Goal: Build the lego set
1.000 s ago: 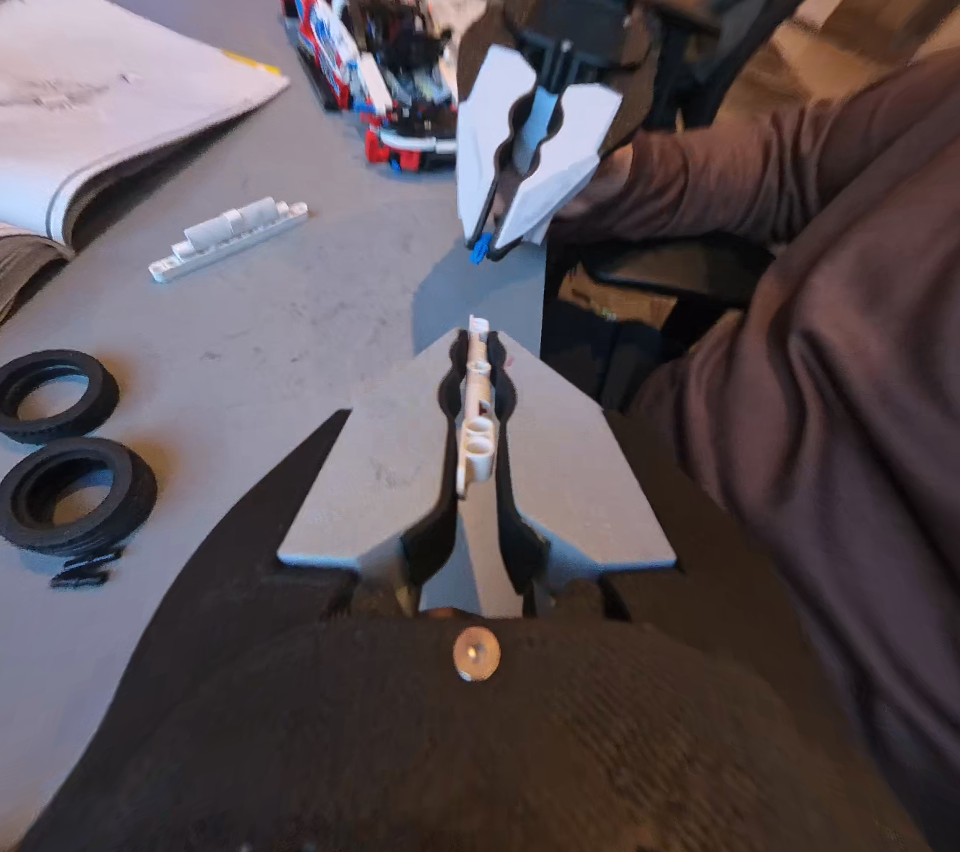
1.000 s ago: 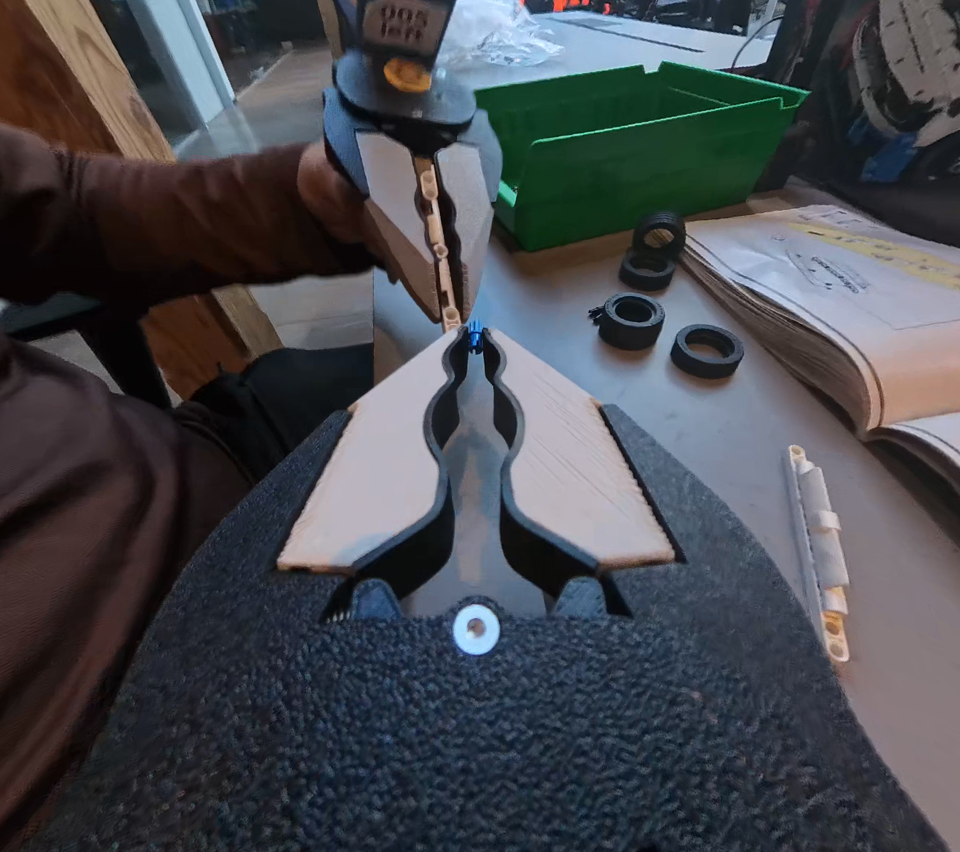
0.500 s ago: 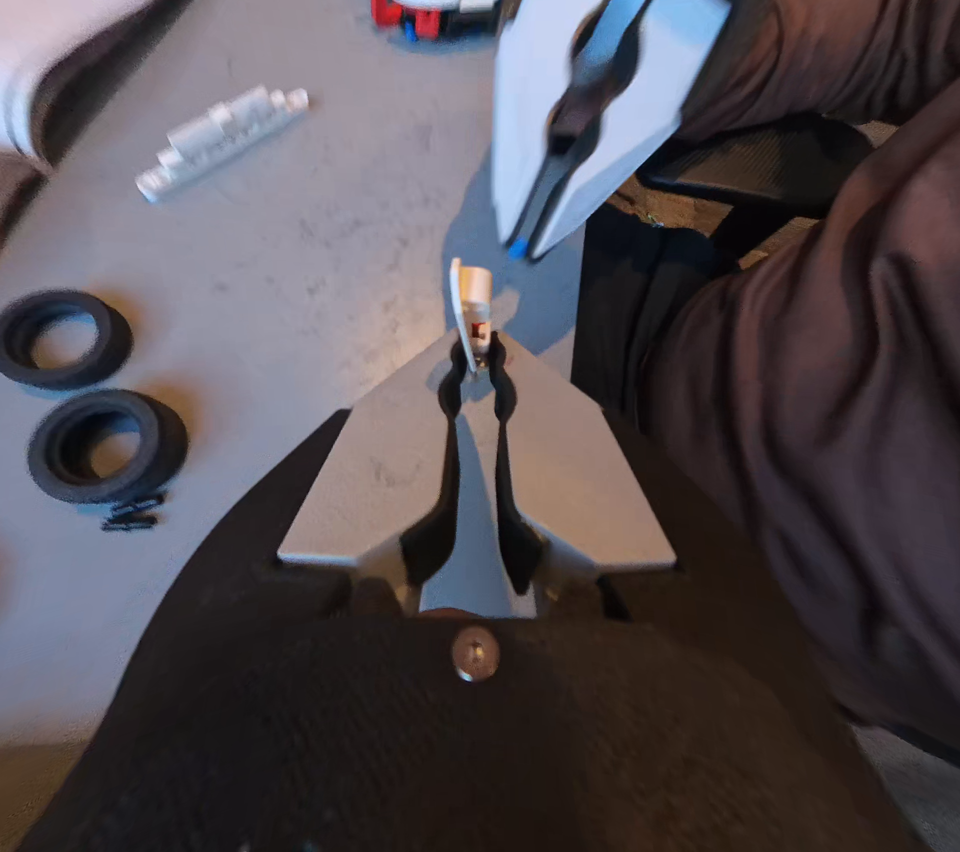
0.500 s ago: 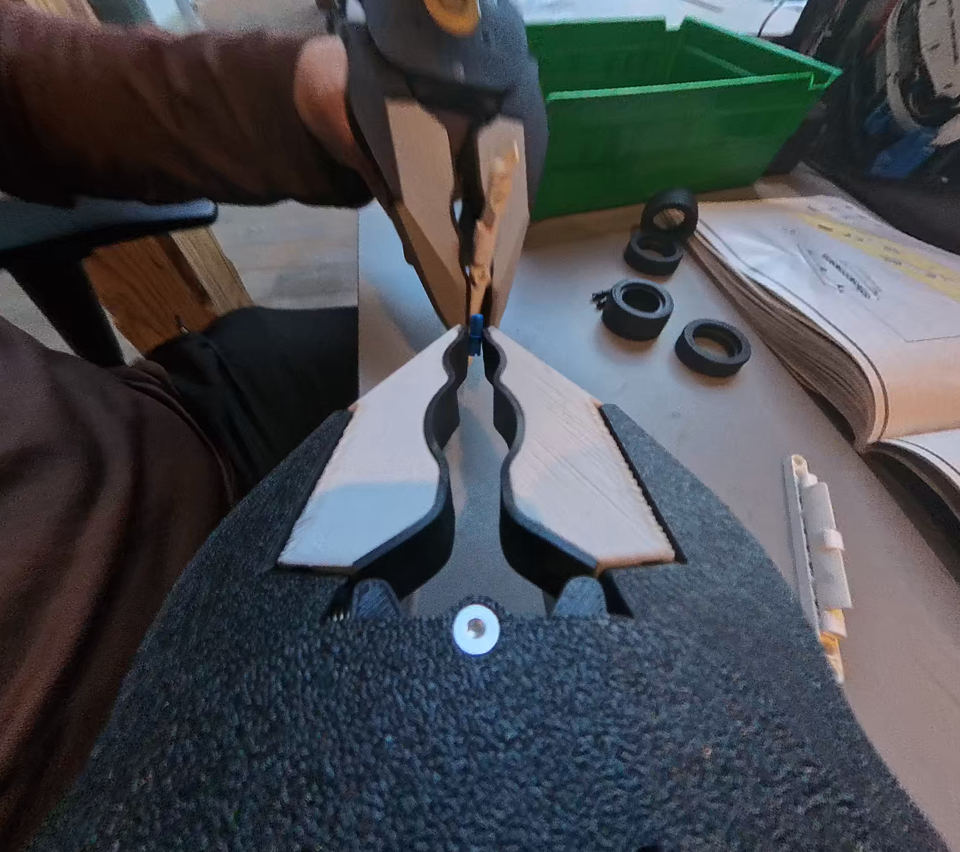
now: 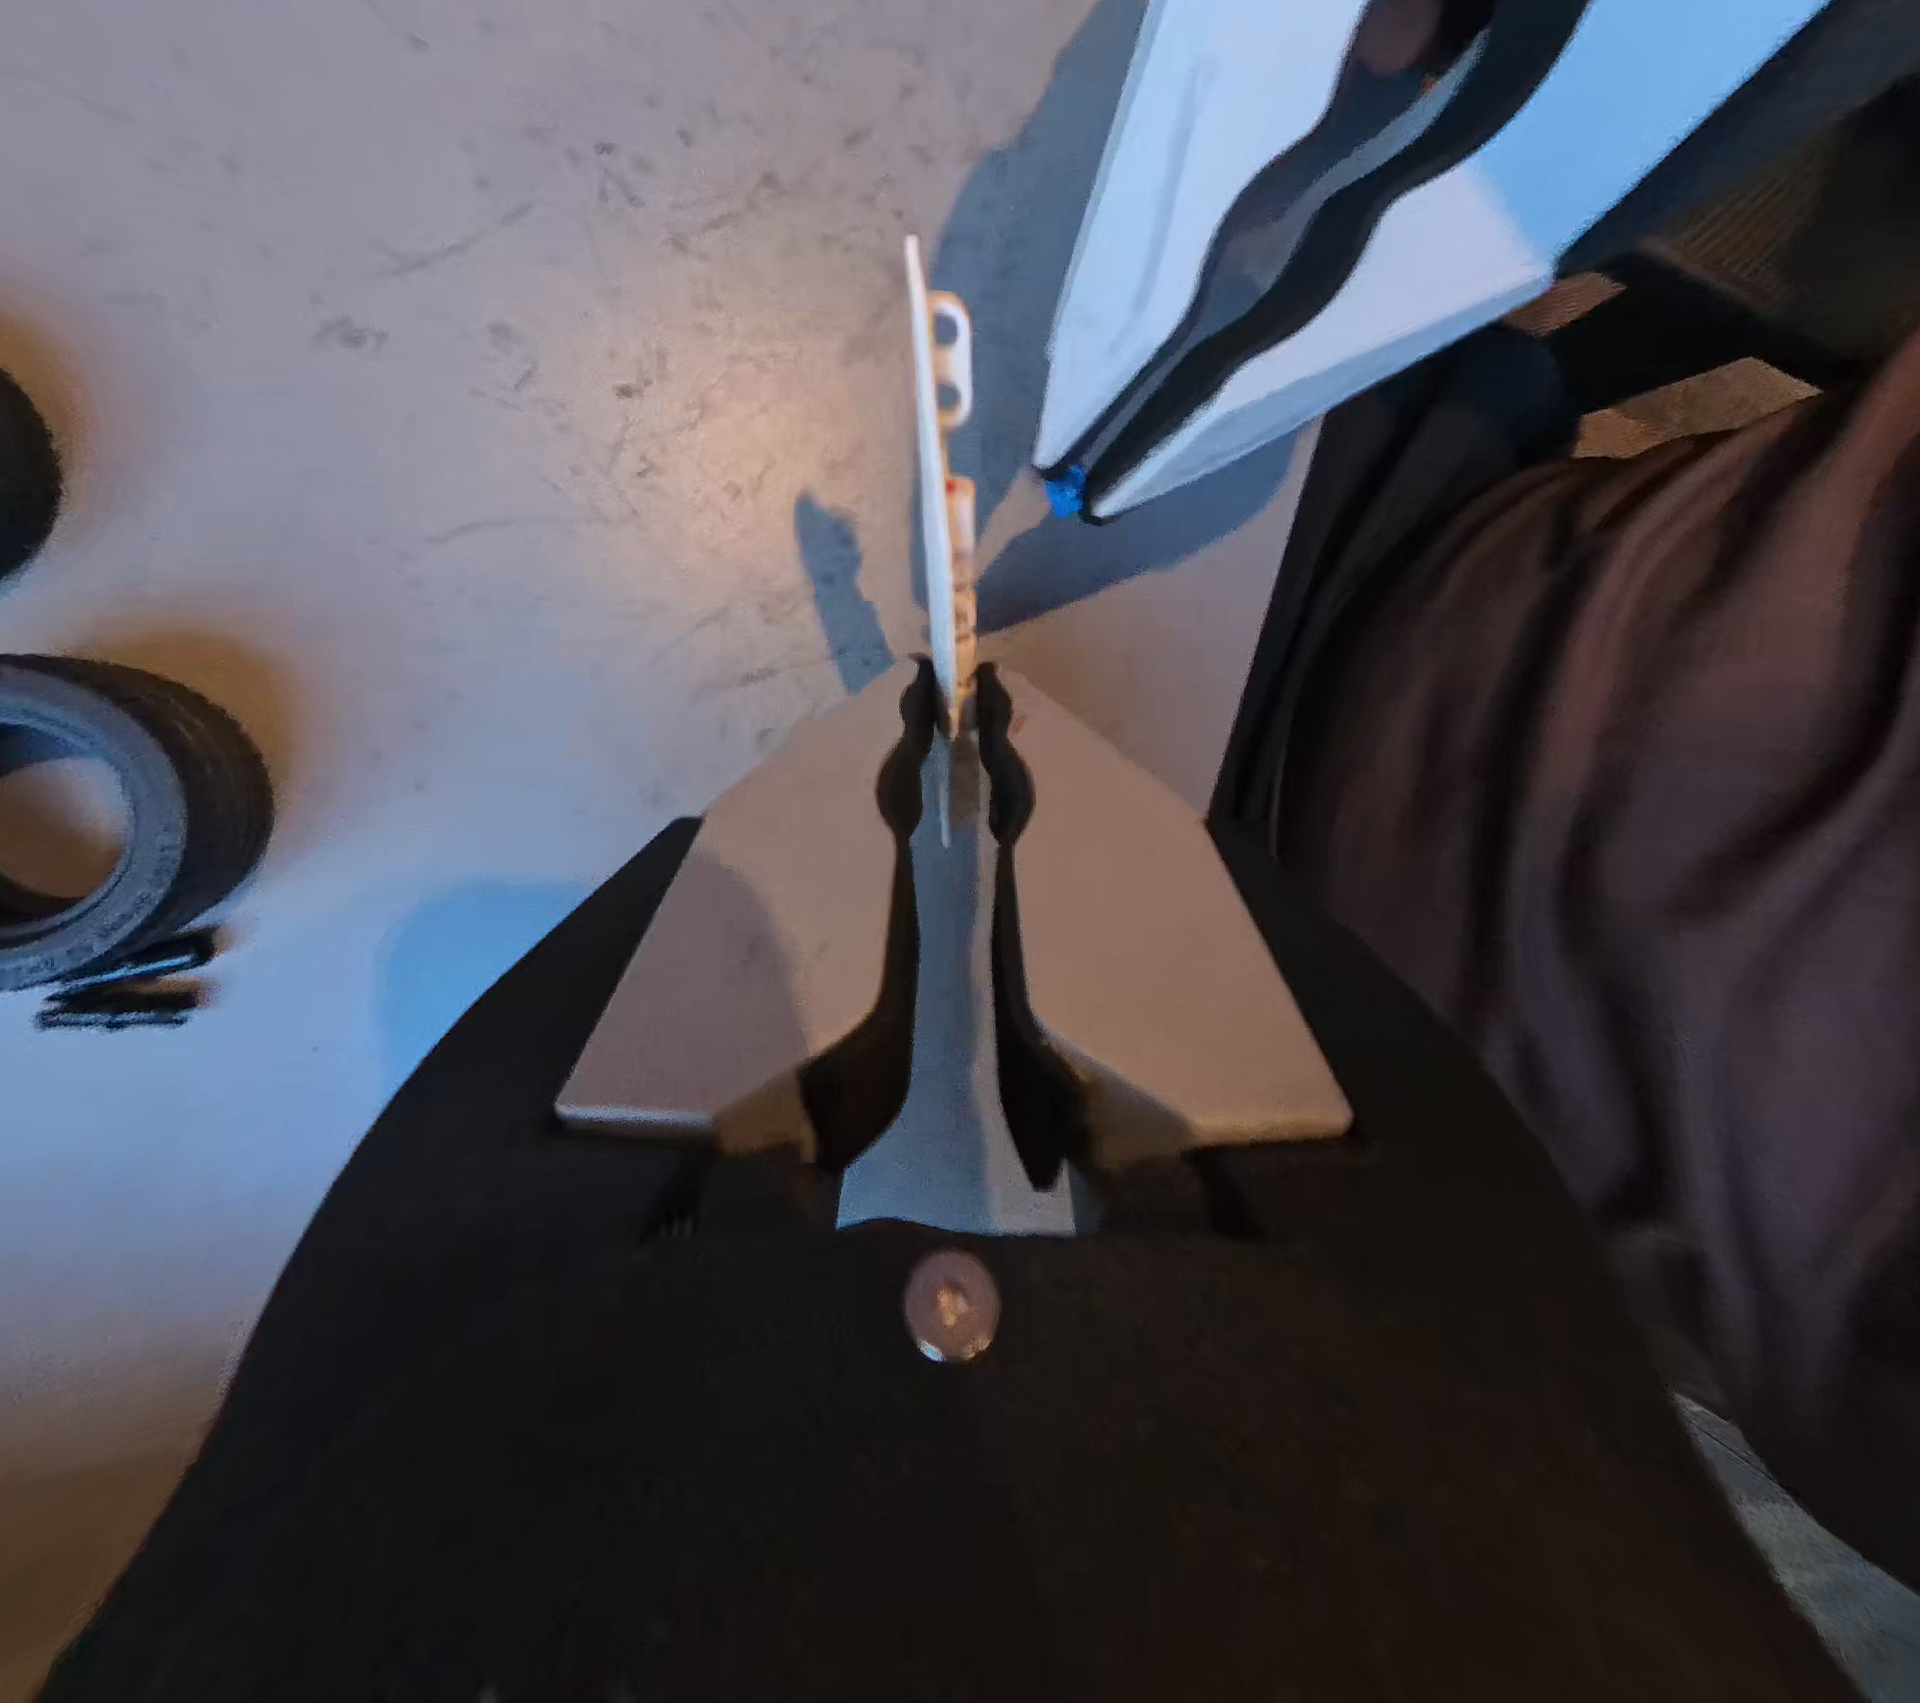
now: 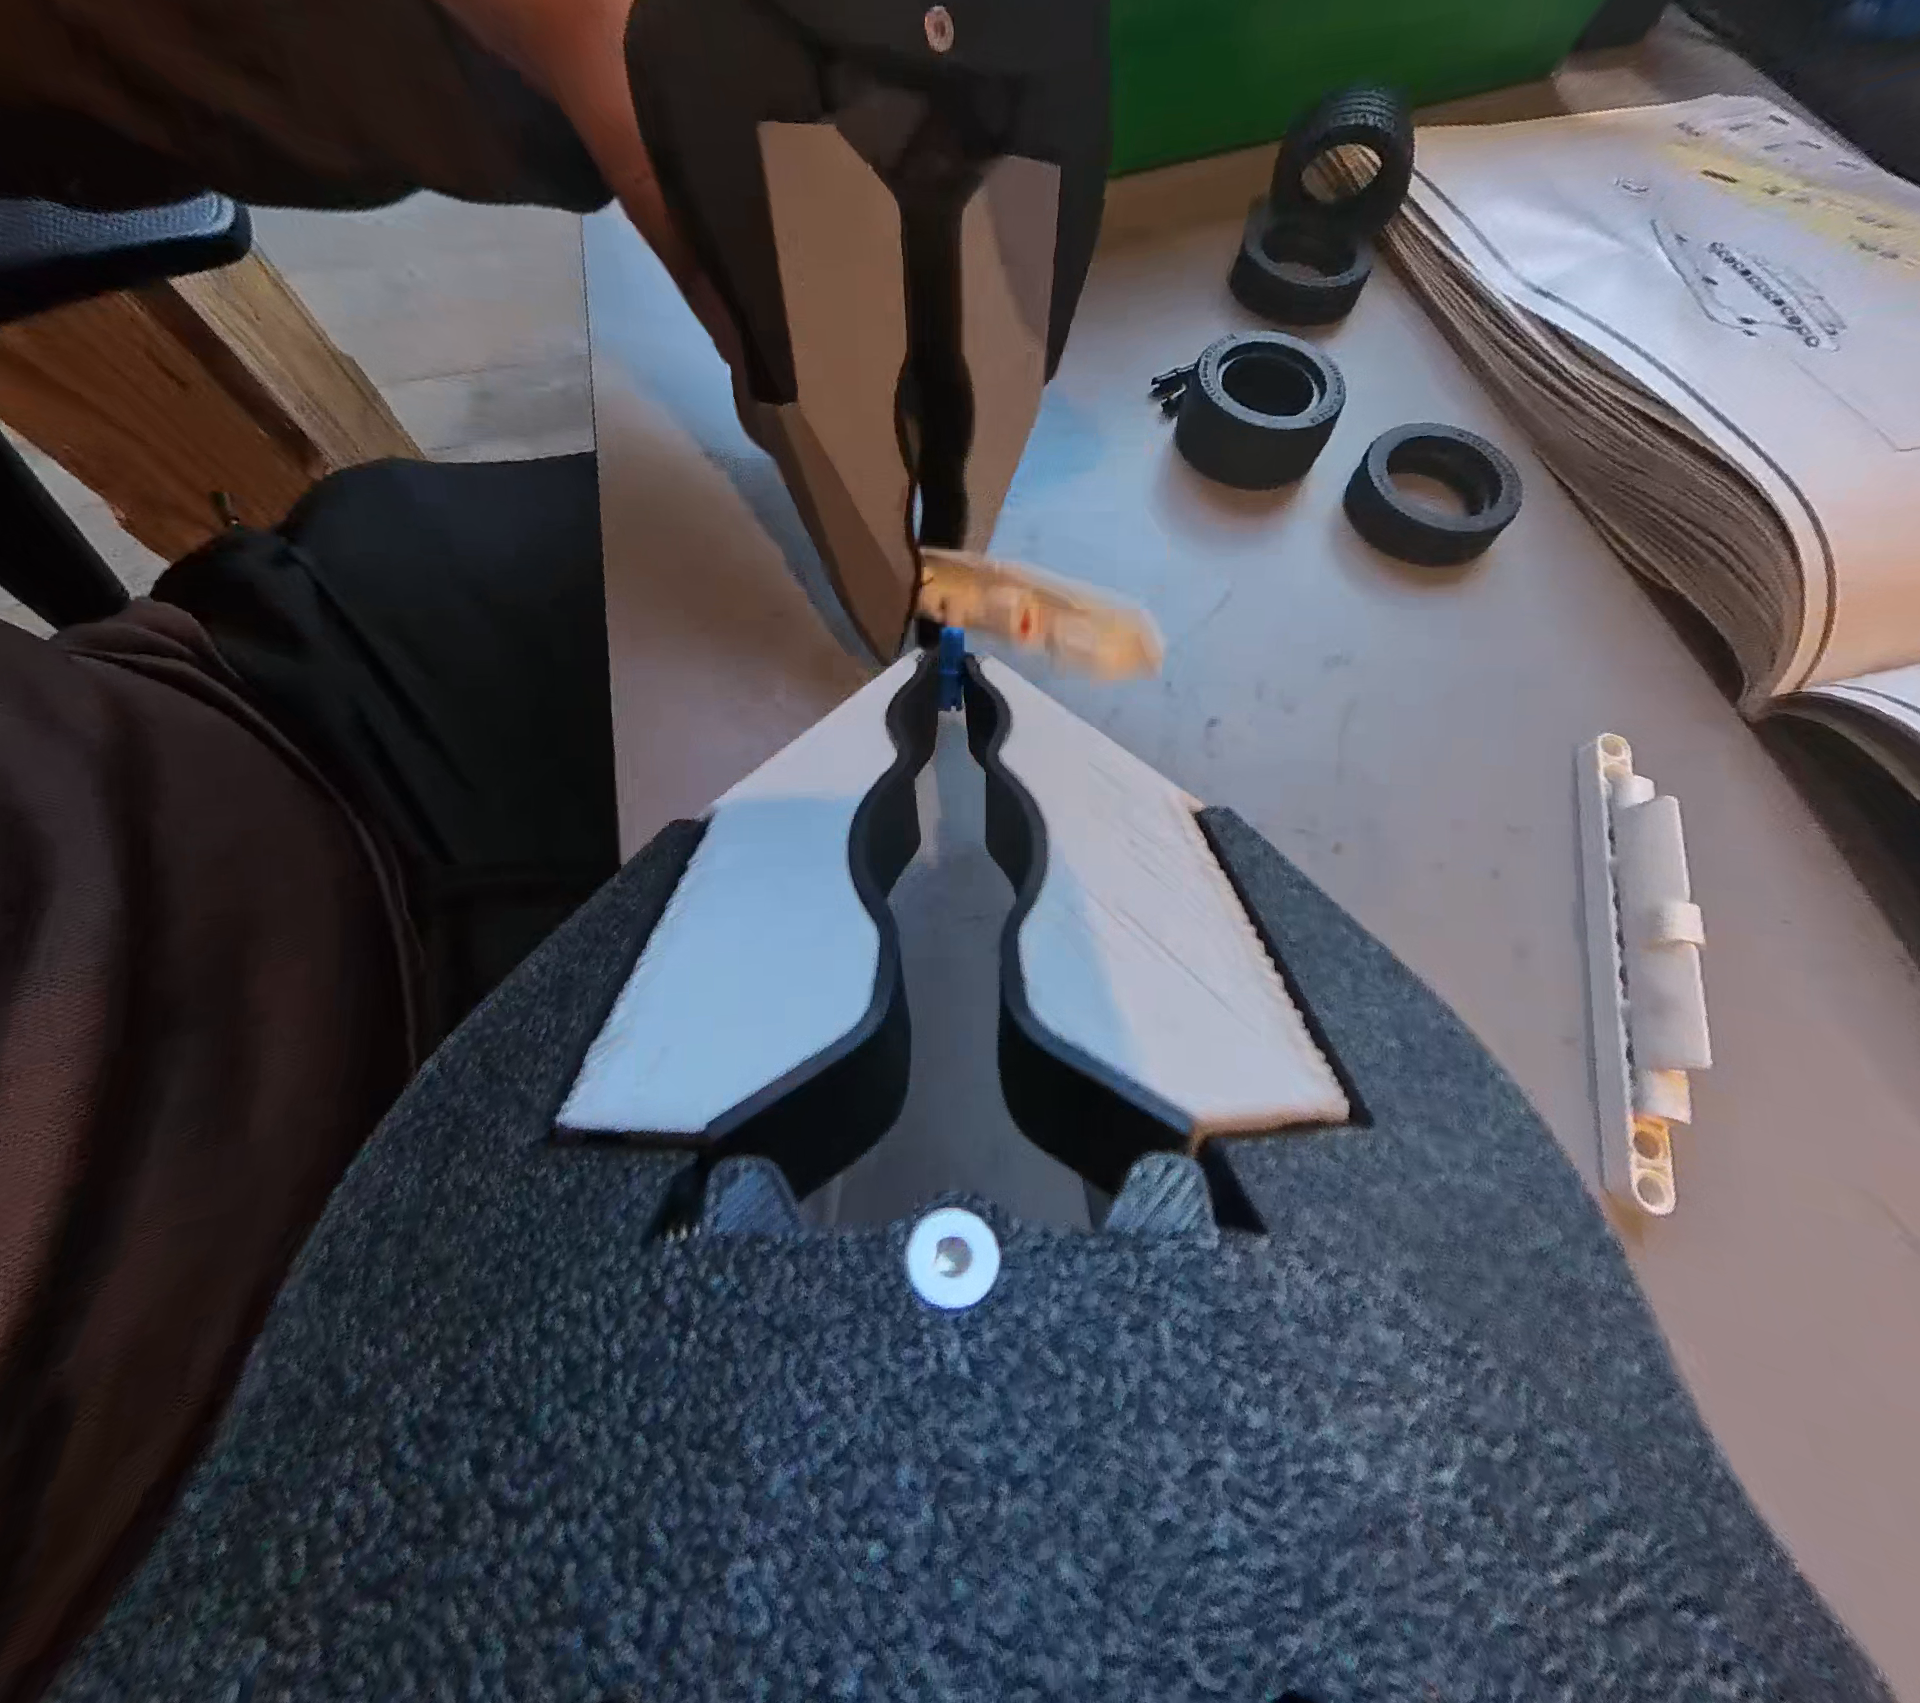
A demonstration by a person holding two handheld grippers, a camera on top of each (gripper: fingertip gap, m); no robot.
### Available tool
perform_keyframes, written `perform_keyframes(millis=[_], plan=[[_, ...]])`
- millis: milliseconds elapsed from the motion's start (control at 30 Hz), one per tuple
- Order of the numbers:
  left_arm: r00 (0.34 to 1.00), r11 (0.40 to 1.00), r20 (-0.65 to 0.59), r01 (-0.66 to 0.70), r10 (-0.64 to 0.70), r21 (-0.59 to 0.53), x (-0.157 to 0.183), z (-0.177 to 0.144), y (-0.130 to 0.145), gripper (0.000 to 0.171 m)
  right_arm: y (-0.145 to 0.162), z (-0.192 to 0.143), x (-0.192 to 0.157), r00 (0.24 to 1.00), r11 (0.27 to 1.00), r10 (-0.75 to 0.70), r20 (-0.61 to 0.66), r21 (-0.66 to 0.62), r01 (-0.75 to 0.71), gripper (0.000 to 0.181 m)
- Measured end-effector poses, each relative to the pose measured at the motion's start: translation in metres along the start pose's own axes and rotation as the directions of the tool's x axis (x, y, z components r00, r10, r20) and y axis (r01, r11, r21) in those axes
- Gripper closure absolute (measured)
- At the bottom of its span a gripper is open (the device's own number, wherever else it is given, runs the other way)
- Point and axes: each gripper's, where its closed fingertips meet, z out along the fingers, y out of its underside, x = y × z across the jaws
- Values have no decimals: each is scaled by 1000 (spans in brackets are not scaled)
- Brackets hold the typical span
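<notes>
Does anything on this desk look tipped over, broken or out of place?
Only one small oddity: one black tyre stands on edge, propped against the open booklet, while the others, such as this tyre, lie flat. Nothing looks broken or spilled.

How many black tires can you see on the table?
4 in the right wrist view: one leaning upright against the booklet, one flat just below it, one nearer the middle and one to its right. More may be hidden behind the tongs.

Both claws are pinching shut tip to tip, the left claw (image 5: 951,685) facing the right claw (image 6: 943,679).
</notes>
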Motion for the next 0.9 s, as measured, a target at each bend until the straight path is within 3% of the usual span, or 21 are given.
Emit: perform_keyframes(millis=[167,333,400,433,600,700,833,900], plan=[[1000,998,-19,3,-2,65,-2,4,3,167,12,7,1,1000,998,25,15,-58,-24,177],[990,993,-101,103,-96,60,5,5,12,167,15,8,-3,998,996,48,40,-83,-44,177],[989,992,-103,109,-102,62,4,1,12,156,10,6,-7,992,995,91,82,-54,-87,178],[993,991,-77,94,-87,91,2,-2,8,142,6,4,-10,985,991,129,117,-35,-126,178],[974,954,160,-192,158,228,6,-22,-5,131,-3,-5,-18,876,924,369,310,-20,-382,177],[890,862,248,-441,383,249,36,-29,-16,142,-6,-8,-22,819,891,438,370,-56,-451,177],[649,691,492,-712,580,126,45,-35,-30,153,-10,-10,-34,747,859,491,447,-104,-502,176],[583,630,527,-768,618,111,53,-34,-33,158,-13,-12,-36,712,835,518,473,-102,-540,176]])
